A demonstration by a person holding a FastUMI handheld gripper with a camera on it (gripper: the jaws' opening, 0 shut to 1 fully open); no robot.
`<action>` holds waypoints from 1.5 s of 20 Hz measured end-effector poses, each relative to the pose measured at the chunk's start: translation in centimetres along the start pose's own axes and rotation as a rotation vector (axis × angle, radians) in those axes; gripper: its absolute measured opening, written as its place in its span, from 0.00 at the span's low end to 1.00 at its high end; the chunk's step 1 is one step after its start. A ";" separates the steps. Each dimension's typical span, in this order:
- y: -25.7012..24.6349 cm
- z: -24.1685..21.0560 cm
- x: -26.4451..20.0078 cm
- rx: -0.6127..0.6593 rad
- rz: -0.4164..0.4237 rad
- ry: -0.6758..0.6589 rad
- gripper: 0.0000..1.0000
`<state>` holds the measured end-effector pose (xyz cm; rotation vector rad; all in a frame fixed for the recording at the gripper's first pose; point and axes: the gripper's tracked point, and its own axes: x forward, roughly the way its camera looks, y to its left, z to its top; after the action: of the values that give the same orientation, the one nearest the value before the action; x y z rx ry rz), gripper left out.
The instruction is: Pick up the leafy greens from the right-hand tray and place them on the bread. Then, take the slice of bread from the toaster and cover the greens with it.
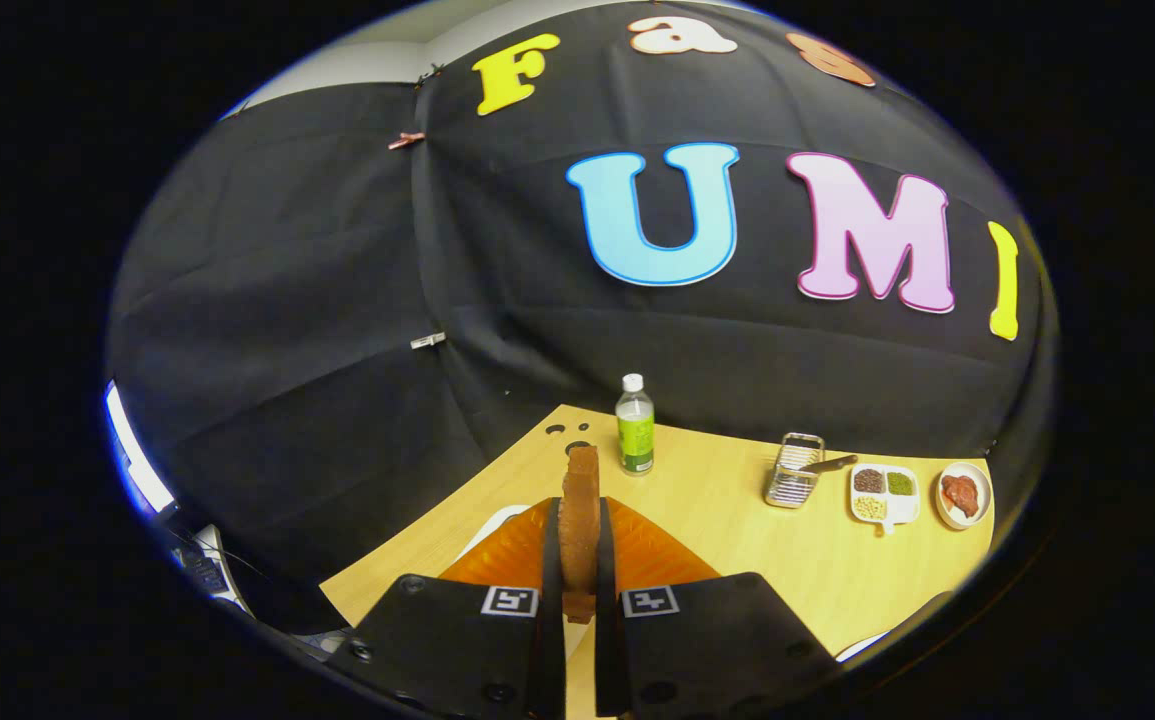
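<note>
Gripper (578, 560) clamped on bread slice (581, 520), held edge-up at lower centre above orange tray (507, 550), likely for carrying flat-side down onto the greens. Bottle (635, 425) beyond on bench (737, 520).

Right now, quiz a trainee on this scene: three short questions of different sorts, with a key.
1. True or false: the gripper is shut on a slice of bread held on edge.
2. Which stands on the table beyond the bread? A) a kettle B) a bottle C) a pan
3. Fill in: the wire basket stands between the bottle and the divided ____.

Key: 1 true; 2 B; 3 dish. The bread stands upright between both fingers, above the orange tray. The small bowl lies past the divided dish.
</note>
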<state>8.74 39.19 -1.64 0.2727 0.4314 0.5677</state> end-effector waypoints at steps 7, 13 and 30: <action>-10.0 -3.4 -6.5 0.053 -0.150 0.012 0.16; -13.3 -11.8 -8.7 0.191 -0.209 0.084 0.16; -15.5 -24.5 -7.3 0.676 -0.298 0.059 0.16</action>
<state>-1.06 25.63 -26.45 0.8243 0.7020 0.1204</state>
